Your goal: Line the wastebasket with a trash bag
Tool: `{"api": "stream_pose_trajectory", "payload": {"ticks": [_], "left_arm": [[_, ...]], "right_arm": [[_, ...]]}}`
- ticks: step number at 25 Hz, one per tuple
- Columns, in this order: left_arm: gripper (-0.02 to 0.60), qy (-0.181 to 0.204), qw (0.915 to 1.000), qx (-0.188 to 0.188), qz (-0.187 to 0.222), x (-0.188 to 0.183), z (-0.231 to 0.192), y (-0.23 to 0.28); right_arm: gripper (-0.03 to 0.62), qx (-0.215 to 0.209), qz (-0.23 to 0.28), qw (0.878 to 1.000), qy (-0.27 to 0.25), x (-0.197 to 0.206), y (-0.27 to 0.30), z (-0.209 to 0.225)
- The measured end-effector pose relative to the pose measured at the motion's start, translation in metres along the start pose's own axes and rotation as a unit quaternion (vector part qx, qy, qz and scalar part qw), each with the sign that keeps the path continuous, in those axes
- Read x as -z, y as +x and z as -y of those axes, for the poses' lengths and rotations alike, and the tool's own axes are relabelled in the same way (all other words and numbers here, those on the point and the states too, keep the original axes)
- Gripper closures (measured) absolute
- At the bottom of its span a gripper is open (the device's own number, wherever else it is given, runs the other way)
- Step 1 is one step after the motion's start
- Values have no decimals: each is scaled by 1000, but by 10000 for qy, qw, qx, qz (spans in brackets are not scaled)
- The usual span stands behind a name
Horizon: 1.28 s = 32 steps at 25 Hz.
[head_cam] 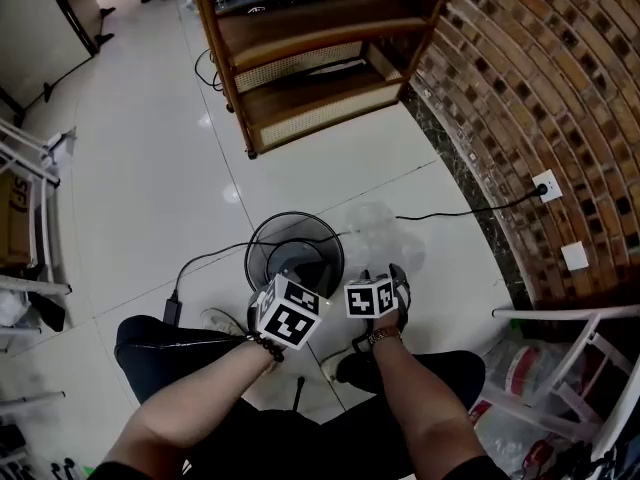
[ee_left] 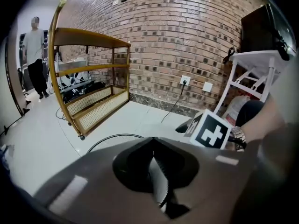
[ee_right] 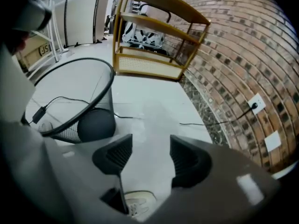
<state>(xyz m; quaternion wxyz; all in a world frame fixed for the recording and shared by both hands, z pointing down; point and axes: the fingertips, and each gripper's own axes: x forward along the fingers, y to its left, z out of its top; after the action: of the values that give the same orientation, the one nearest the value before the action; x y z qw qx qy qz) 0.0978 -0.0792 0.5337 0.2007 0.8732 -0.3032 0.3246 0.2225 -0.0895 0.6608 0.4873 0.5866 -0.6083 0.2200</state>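
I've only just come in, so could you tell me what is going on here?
A seated person holds a gripper in each hand by a black mesh wastebasket on the floor. The left claw is shut, the right claw open, both empty. What looks like a clear trash bag lies on the tiles beside the basket.

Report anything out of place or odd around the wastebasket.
The clear trash bag lies loose on the floor beside the wastebasket, not in it; the basket's mesh is bare. A black cable from the wall socket runs across the floor up to the bag, a possible snag. Nothing looks spilled or damaged.
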Motion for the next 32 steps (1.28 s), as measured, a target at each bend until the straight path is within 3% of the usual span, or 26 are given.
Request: {"api": "stream_pose_trajectory", "payload": {"ticks": [8,9,11,13,15,32], "left_arm": [[580,-116,9999,-86,-28,2,-14,-2],[580,-119,9999,-95,-23,1,-15,-1],[579,-126,9999,-98,-38,1,-17,1],[580,-99,9999,-87,-61,0,-17,3],[580,-79,9999,-68,-62,0,-15,4],[580,-9,9995,-75,317,-15,8,-29]], "right_arm": [[342,116,-497,9987,0,17,42,11],[360,136,-533,9985,59,17,44,14],[481,192,-566,9981,120,15,44,22],[553,246,-556,9980,165,13,42,29],[591,286,-529,9978,263,11,37,37],[591,588,155,9968,527,-26,-53,93]]}}
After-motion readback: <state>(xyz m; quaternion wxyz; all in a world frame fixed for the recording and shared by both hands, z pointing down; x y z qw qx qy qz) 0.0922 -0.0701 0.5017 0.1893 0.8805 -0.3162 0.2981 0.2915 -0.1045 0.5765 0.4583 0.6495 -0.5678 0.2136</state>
